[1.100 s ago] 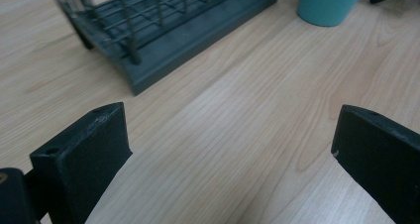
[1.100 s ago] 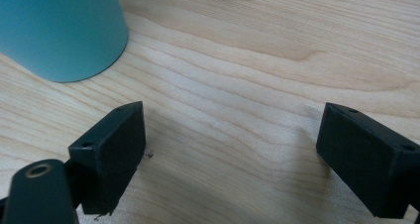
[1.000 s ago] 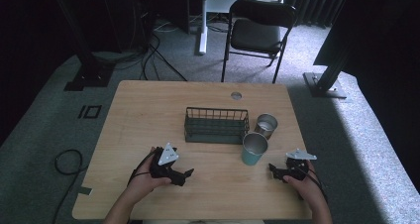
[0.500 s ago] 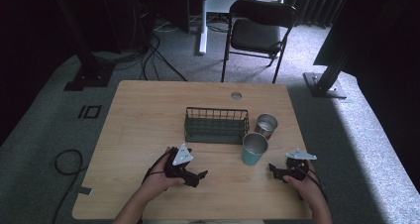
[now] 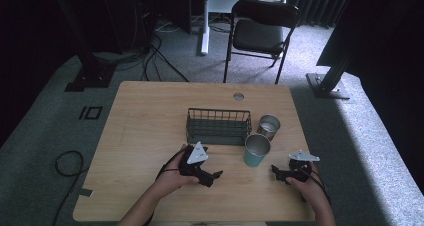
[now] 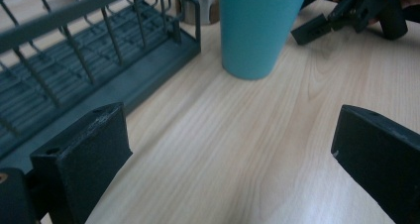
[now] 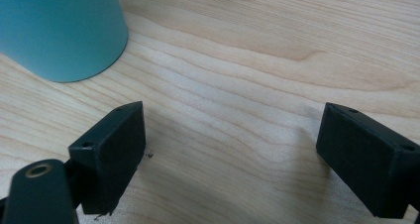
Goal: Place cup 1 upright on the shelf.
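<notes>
Left hand-held gripper (image 5: 212, 177): nearest the desk's front edge, jaws spread wide and empty, aimed toward the teal cup; bare wood lies between its pads in the left gripper view.
Right hand-held gripper (image 5: 278, 172): low over the desk at the front right, jaws likewise parted and holding nothing, pointed at the cup's base from the other side.
Desk (image 5: 150, 116): pale wood, carrying all the items.
Teal cup (image 5: 256, 150): upright between the two grippers, just in front of the basket's right end; near both, touched by neither.
Wire basket (image 5: 218, 126): dark, empty, behind the cup and close beside it.
Steel cup (image 5: 268, 127): upright, just right of the basket and behind the teal cup.
Chair (image 5: 260, 33): on the floor beyond the desk.
Risk, tipping: the teal cup is tall and tapers to a narrow base; a jaw striking its wall off-centre would likely topple it.
Risk, collision: pushing it backward would probably knock it into the basket or steel cup.
Risk, interference: both grippers converging could clash.
</notes>
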Demonstrator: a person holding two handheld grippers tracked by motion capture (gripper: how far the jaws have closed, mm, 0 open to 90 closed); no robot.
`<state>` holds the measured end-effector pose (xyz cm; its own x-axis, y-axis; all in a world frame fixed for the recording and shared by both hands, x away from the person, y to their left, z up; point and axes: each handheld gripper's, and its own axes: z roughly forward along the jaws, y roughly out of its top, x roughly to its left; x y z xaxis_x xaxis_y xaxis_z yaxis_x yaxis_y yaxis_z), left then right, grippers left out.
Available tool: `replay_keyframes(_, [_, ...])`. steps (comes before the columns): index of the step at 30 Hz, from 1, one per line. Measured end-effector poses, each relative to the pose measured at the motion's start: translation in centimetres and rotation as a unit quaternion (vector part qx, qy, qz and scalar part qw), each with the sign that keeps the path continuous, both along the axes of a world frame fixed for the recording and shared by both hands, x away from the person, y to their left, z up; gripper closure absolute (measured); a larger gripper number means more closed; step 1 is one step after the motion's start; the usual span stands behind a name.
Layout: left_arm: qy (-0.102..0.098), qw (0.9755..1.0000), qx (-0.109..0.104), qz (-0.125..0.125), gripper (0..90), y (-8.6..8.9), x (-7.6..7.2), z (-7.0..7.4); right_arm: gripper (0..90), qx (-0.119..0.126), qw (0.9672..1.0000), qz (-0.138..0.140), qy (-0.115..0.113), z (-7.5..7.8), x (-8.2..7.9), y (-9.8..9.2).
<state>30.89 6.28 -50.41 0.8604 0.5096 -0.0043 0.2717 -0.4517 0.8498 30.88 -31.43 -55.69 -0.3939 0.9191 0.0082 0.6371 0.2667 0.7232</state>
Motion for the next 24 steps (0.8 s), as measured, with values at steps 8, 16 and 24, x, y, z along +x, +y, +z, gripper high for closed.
replay_keyframes(8, [-0.008, 0.9999, -0.007, -0.007, 2.1, -1.4, 0.7, 0.6, 11.4, 0.0, 1.0, 0.0, 0.0, 0.0, 0.0, 0.0])
replay_keyframes(16, [-0.009, 0.9998, -0.006, -0.015, 2.1, -2.7, 1.5, 0.5, 11.4, 0.0, 1.0, 0.0, 0.0, 0.0, 0.0, 0.0])
replay_keyframes(24, [-0.011, 0.9996, -0.003, -0.026, 2.1, -4.2, 1.8, 0.6, 11.4, 0.0, 1.0, 0.0, 0.0, 0.0, 0.0, 0.0])
